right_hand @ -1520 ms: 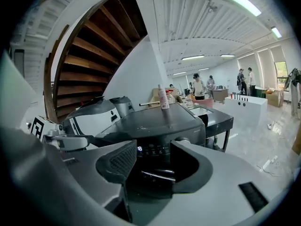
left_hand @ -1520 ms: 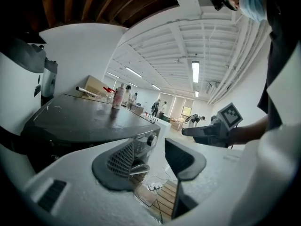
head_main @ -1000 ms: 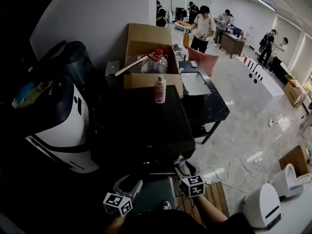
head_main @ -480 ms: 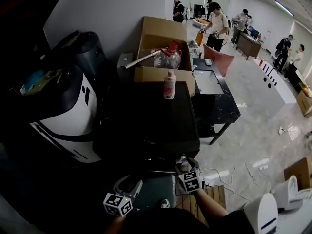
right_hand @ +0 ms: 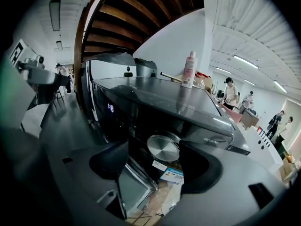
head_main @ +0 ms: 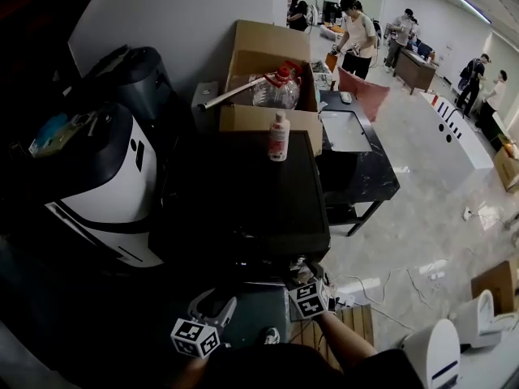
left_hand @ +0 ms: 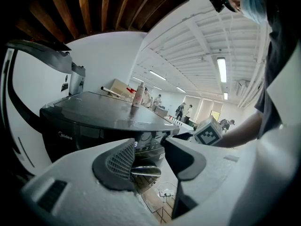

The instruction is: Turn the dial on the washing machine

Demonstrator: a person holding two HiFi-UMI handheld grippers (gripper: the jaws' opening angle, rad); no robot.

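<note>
The left gripper (left_hand: pixel 149 150) was held before the washing machine (head_main: pixel 243 193) front, jaws spread and empty. The dial (right_hand: pixel 163 148) was mounted on that front. The right gripper (head_main: pixel 304 271) was aimed at it, jaws just opened wide, clear of the dial.

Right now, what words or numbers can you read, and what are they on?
"Midea": on the front of the washing machine.
White print right of the dial: too blurred to read.
Sticker under the dial: too small to read.
Blue display lights: unreadable.
Bottle label: too small to read.
</note>
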